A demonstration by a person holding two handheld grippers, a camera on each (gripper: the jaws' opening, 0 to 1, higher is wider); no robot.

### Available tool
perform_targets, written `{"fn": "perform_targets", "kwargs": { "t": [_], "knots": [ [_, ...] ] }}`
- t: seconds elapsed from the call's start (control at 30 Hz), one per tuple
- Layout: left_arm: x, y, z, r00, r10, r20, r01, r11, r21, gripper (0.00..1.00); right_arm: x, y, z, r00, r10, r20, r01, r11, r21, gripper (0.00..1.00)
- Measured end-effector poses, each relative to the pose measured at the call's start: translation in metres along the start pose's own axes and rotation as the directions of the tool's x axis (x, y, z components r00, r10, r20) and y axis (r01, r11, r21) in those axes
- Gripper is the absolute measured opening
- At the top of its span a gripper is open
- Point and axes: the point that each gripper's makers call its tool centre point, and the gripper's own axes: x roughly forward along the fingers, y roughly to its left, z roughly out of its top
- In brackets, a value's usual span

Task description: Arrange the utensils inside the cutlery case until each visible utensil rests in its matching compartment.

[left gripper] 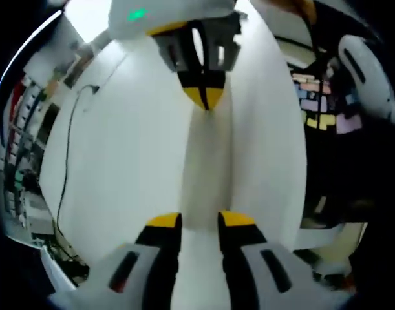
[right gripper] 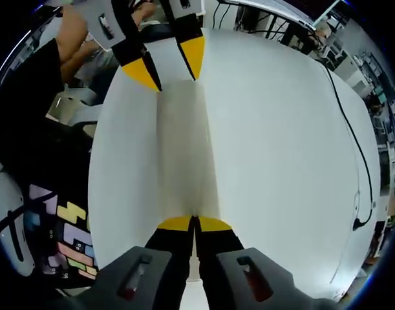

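- The left gripper (left gripper: 200, 219) has its tongs at a narrow-ish spread around one end of the long white case (left gripper: 207, 168). Both yellow tips sit against its sides, so I'd call that a grip across its width.
- The right gripper (right gripper: 194, 224) is at the opposite end with its tongs pressed together, no gap showing. Can't tell if a thin lip of the case is pinched in there or if the tips are just butted up against the end.
- The case lies flat on the white table (left gripper: 132, 161), running straight between the two grippers, roughly mid-table.
- If the step is squaring up or opening the case, I'd keep both ends level and move them together. Twisting one end could skew it or tip out whatever's inside.
- Watch the black cable (left gripper: 68, 148) off to one side of the table. It's well clear of the case, but don't slide that way.
- Hard part is that it's white on white, so the case edges barely read. I can't make out any compartments, lid seam or utensils at all.
- Coloured blocks (right gripper: 68, 245) sit off the table edge, too blurry to identify.
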Motion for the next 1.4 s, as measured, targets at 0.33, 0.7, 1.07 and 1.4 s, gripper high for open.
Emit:
{"fn": "perform_targets", "kwargs": {
  "t": [0.33,0.7,1.07,1.4],
  "knots": [
    [0.010,-0.002,-0.010,0.997,-0.044,-0.057,0.042,0.999,-0.031,0.23,0.002,0.005,-0.001,1.000,0.003,0.003,-0.003,1.000,-0.003,0.00],
    [0.011,-0.002,-0.012,0.990,-0.120,-0.073,0.110,0.984,-0.137,0.19,0.000,0.000,0.000,1.000,0.021,0.011,-0.021,1.000,0.009,0.00],
    [0.013,-0.005,-0.010,0.980,-0.159,-0.116,0.144,0.981,-0.126,0.19,-0.011,-0.003,-0.027,0.999,0.022,0.032,-0.022,1.000,-0.018,0.00],
    [0.017,-0.014,-0.006,0.971,-0.153,-0.184,0.135,0.985,-0.106,0.19,-0.014,-0.010,-0.054,0.999,-0.002,0.042,0.001,1.000,0.015,0.00]
  ]
}}
